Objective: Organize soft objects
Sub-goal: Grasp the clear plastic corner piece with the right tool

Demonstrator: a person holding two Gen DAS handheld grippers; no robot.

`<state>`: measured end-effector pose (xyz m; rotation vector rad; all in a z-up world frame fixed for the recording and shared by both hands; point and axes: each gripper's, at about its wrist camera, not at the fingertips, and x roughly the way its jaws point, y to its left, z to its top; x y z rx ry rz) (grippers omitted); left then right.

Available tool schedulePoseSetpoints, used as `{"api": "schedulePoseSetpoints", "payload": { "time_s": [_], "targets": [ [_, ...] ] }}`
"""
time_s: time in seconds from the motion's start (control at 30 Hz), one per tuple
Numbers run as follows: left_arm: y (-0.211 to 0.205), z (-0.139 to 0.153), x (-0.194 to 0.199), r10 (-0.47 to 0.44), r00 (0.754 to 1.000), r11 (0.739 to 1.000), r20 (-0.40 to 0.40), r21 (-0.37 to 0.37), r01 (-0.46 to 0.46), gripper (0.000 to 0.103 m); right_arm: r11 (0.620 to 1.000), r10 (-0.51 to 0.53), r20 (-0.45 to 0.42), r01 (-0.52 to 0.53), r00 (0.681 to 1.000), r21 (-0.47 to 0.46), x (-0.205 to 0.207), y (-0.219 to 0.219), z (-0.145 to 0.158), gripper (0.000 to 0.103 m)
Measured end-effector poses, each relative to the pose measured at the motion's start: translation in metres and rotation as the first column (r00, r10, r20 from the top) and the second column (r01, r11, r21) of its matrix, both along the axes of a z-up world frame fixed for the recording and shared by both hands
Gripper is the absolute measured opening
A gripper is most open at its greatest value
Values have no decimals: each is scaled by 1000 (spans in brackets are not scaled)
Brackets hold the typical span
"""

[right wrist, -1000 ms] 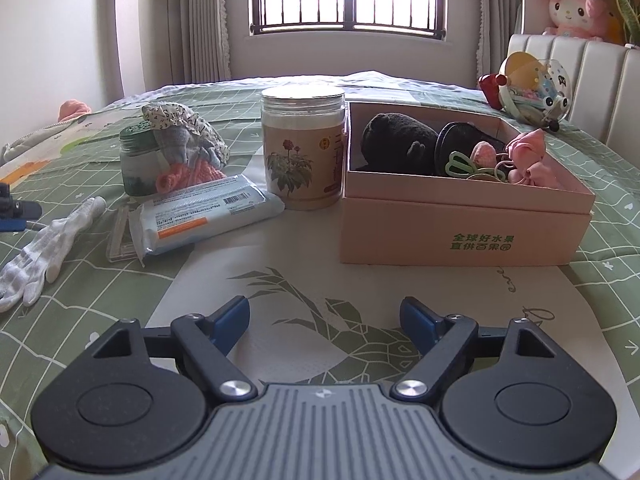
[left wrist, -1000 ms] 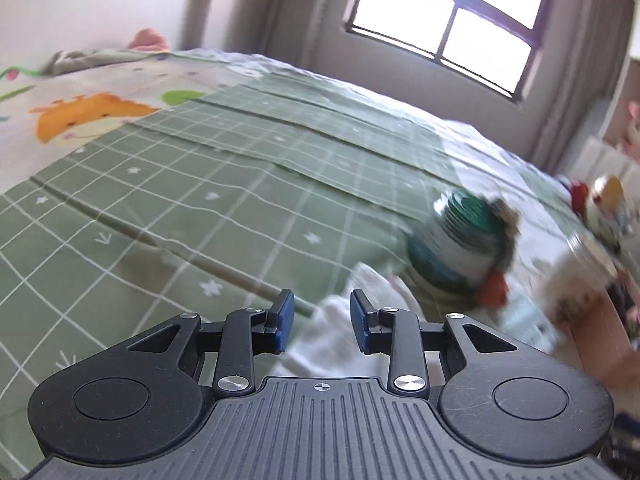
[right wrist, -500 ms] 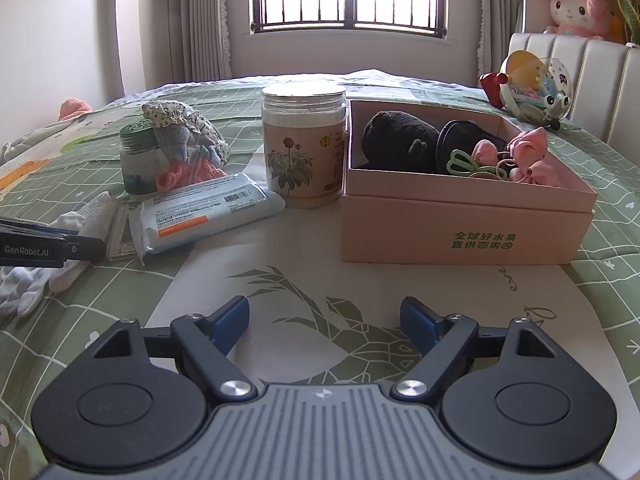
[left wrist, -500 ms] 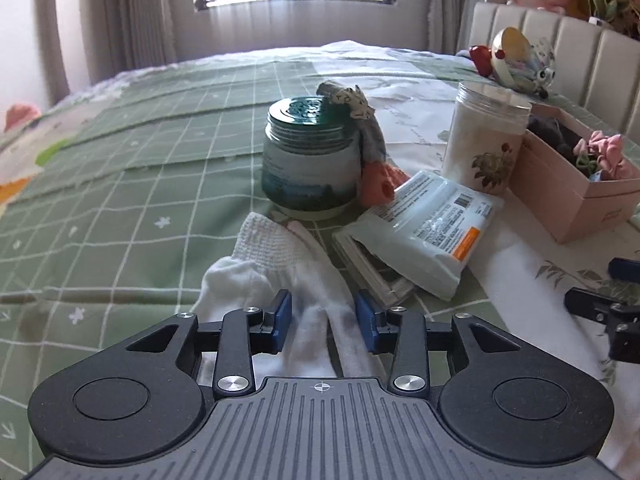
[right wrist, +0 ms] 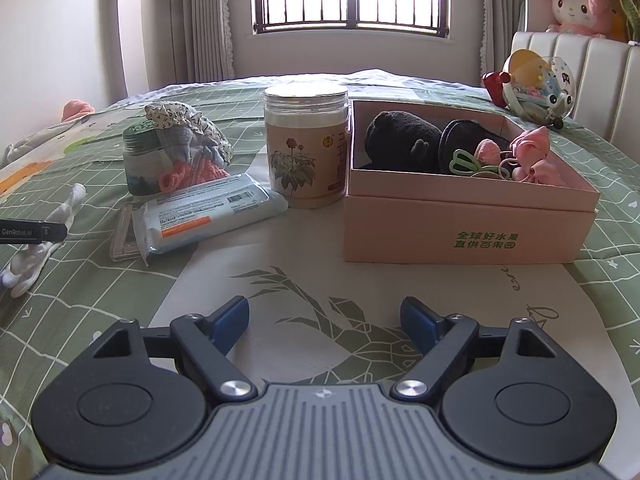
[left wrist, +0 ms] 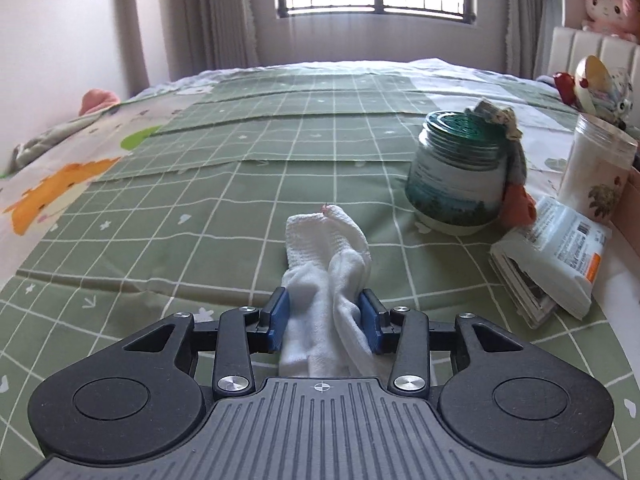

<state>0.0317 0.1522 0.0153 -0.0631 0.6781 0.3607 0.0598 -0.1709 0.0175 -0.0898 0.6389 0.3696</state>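
A white knit glove (left wrist: 326, 276) lies on the green checked bedspread (left wrist: 280, 168). My left gripper (left wrist: 325, 320) has its jaws on either side of the glove's middle, pads touching the bunched fabric. The glove also shows in the right wrist view (right wrist: 40, 240), crossed by the left gripper's finger (right wrist: 32, 231). My right gripper (right wrist: 325, 320) is open and empty above the bedspread. A pink box (right wrist: 468, 216) ahead of it holds black plush items (right wrist: 404, 140) and pink soft items (right wrist: 536, 160). A patterned cloth and an orange knit piece (right wrist: 192, 148) lean on a green-lidded jar (right wrist: 140, 160).
A clear jar with a flower label (right wrist: 306, 140) stands left of the box. A wipes packet (right wrist: 208, 216) lies over a flat case. A toy (right wrist: 532, 84) and a pink plush (right wrist: 576, 8) sit near the headboard at the right.
My left gripper swung round to face the window and came down over the glove; its jaws now press the glove's middle. The right gripper has not moved.
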Motion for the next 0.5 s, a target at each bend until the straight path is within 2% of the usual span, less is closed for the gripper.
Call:
{"api": "schedulePoseSetpoints", "payload": {
  "time_s": [0.1,0.17,0.27,0.3,0.33,0.37,0.43,0.47,0.5],
  "targets": [
    [15,0,-4,57,998,998,33,-37,-56,44,999,31,35,-31,999,-14,-6,5,8,84],
    [24,0,-7,75,996,995,42,-67,-72,44,996,85,51,-85,995,-7,-11,13,16,84],
    [36,0,-9,70,996,986,50,-152,-62,43,978,208,72,-208,975,-7,-15,46,28,80],
    [39,0,-12,60,997,983,49,-178,-51,42,969,248,75,-248,966,-20,-16,61,31,67],
    [40,1,-14,48,998,980,48,-197,-37,42,957,290,67,-289,955,-36,-15,78,32,49],
    [41,2,-17,34,998,977,47,-211,-23,42,944,328,52,-326,943,-50,-13,95,33,44],
    [37,3,-24,-10,999,975,42,-223,19,41,928,371,38,-369,928,-59,-9,123,31,42],
    [34,3,-27,-31,999,974,37,-221,39,37,923,381,24,-379,924,-58,-4,136,28,42],
    [31,3,-32,-54,998,970,31,-234,60,21,922,384,2,-384,923,-55,1,146,24,39]
  ]
}}
